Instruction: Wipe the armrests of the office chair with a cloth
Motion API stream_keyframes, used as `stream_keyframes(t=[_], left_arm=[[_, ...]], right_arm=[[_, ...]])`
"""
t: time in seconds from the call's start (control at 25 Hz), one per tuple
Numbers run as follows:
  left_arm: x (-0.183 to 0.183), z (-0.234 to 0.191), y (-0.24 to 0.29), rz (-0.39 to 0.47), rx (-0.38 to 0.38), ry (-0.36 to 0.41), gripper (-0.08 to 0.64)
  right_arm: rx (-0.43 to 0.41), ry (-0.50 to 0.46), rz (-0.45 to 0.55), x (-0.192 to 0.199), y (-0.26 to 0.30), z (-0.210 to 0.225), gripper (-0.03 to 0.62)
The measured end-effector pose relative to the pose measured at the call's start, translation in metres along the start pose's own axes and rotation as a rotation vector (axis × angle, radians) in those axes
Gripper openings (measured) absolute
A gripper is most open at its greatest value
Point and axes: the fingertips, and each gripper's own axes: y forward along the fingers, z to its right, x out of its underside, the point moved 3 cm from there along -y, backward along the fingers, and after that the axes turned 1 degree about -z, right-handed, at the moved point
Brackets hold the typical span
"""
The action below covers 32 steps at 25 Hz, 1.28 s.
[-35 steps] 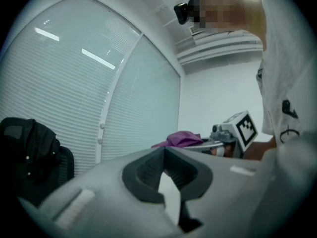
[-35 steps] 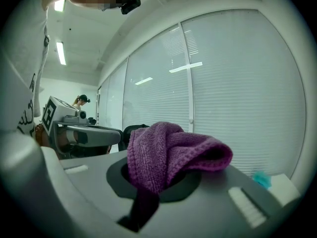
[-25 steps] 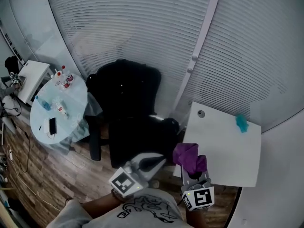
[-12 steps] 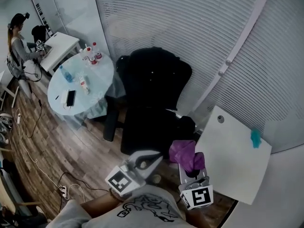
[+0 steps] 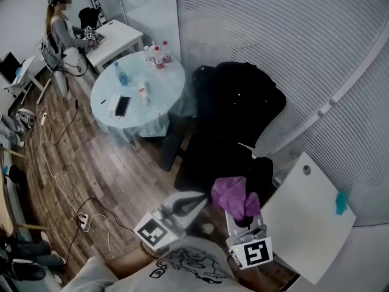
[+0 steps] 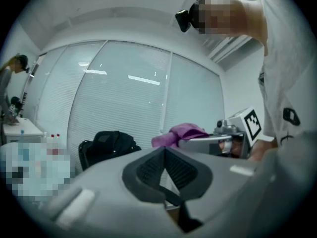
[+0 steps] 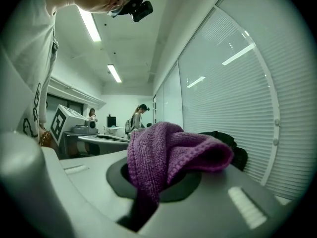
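Chair [image 5: 237, 105] armrests too dark (black on black) to tell.

Wood-plank floor [image 5: 97, 181], round pale table [image 5: 164, 84], white desk [image 5: 118, 35], slatted blinds [image 5: 273, 35] on glass walls, ceiling strip lights [image 7: 90, 24].

The cloth [image 7: 168, 155] was seen to be a purple, coarsely knitted fabric. The left gripper [image 6: 164, 151] was moulded in matt grey plastic, with ribbed black pads [image 6: 148, 170]. The floor [image 5: 91, 181] was laid in wood planks; the counter [image 5: 304, 224] was finished smooth and white.
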Motion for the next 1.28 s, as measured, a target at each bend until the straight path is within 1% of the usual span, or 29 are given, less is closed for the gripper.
stream_keyframes(t=[0.16, 0.32, 0.6, 0.84, 1.04, 1.28], left_arm=[[-0.008, -0.036, -0.037, 0.021, -0.081, 0.003, 0.002], [-0.009, -0.072, -0.066, 0.03, -0.138, 0.005, 0.002], [-0.008, -0.131, -0.105, 0.042, -0.186, -0.007, 0.002], [-0.016, -0.179, -0.14, 0.059, -0.23, 0.009, 0.002], [-0.016, -0.209, -0.171, 0.068, -0.277, 0.013, 0.002], [-0.014, -0.227, -0.206, 0.077, -0.338, 0.0, 0.002]], right_arm=[[-0.079, -0.022, 0.012, -0.01, 0.038, -0.03, 0.029], [-0.13, -0.03, 0.004, -0.014, 0.078, -0.053, 0.029], [-0.189, -0.053, 0.003, -0.019, 0.143, -0.084, 0.029], [-0.243, -0.076, -0.006, -0.026, 0.194, -0.114, 0.029], [-0.288, -0.08, -0.001, -0.026, 0.229, -0.139, 0.029], [-0.363, -0.098, -0.008, -0.027, 0.258, -0.17, 0.029]])
